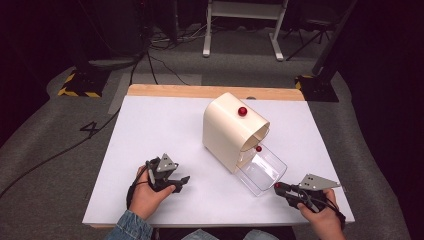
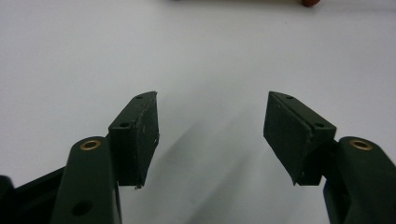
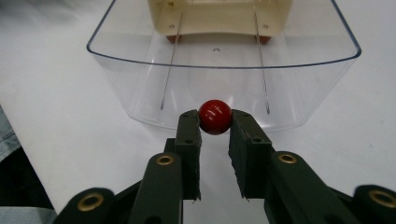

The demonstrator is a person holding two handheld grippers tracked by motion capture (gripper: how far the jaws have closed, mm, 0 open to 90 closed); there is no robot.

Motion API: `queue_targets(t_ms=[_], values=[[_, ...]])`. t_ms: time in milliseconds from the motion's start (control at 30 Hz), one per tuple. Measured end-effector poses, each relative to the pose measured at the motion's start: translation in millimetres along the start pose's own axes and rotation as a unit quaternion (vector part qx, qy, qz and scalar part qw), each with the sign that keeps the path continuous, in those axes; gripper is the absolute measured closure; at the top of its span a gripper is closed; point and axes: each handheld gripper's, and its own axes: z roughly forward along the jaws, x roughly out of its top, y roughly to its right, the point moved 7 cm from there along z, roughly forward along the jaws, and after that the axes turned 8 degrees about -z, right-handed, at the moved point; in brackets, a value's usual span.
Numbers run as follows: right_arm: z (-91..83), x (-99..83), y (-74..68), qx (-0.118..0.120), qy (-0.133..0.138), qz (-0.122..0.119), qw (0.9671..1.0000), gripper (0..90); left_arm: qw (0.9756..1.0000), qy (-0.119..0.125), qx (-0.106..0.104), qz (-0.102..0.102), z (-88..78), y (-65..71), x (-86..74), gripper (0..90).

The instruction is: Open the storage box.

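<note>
Right gripper point(image 3: 215, 122), lower centre of its own view: jaws pinched on a small red knob point(image 3: 215, 116) at the front wall of a clear plastic drawer point(image 3: 140, 95). The drawer stands pulled out of a cream cabinet point(image 1: 225, 132) at mid-frame in the high view. Left gripper point(image 2: 211, 135): jaws spread wide, nothing between them, over bare white table point(image 2: 93, 56). No readable writing. The cabinet's body is cut off at the right gripper view's top edge.

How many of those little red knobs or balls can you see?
3. One red ball on top of the cream box, one at the box's opening above the clear drawer, one pinched in the right gripper. Others may be hidden inside.
</note>
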Motion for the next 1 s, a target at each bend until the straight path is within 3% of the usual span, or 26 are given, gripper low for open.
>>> queue_targets(t_ms=[200, 300, 433, 667, 1000], values=[[9.7, -9.5, 0.0, 0.005, -0.026, 0.0, 0.9996, 72.4, 1.0, 0.002, 0.001, -0.001, -0.5, 0.0, -0.1, 34.5], [8.0, -9.2, 0.8, -0.003, -0.019, -0.001, 0.9998, 58.0, 1.0, 0.003, 0.004, -0.004, -1.2, -1.3, -0.3, 34.0], [-3.1, -1.5, 2.3, -0.003, 0.0, 0.008, 1.0, 51.0, 1.0, 0.003, 0.004, -0.005, -2.4, -2.0, -0.9, 33.9], [-16.0, 33.4, 5.7, -0.011, 0.033, -0.007, 0.9994, 51.4, 0.9999, -0.001, 0.013, -0.009, -5.0, -5.4, -6.4, 33.7], [0.5, 95.8, 11.7, 0.005, 0.077, -0.023, 0.9967, 59.7, 0.9991, -0.024, 0.032, -0.015, -7.6, -15.7, -21.7, 33.6]])
